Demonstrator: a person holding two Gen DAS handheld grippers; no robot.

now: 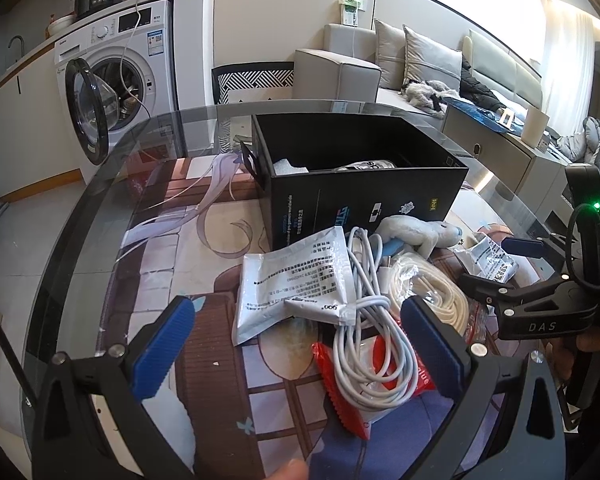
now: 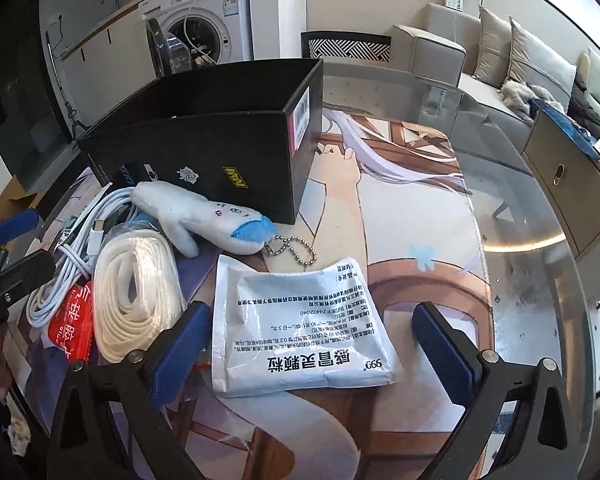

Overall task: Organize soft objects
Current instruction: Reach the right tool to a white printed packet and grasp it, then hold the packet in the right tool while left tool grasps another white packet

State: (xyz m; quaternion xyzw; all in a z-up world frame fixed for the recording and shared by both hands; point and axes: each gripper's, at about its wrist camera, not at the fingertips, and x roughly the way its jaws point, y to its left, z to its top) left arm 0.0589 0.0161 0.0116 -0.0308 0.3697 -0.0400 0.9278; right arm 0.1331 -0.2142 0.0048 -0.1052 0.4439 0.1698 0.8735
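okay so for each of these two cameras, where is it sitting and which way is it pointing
Left wrist: rides the left claw, looking past a white cable and silver packet toward the black box; a fingertip and the right claw show.
Right wrist: rides the right claw, above a silver packet, facing the box's corner; the left claw shows at left.
Shared: box, plush toy, cable, cream cord, red packet, washing machine, sofa.

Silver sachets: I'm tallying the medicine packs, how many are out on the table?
2: one silver sachet beside the white cable, another between the right gripper's open jaws. More may hide under the pile.
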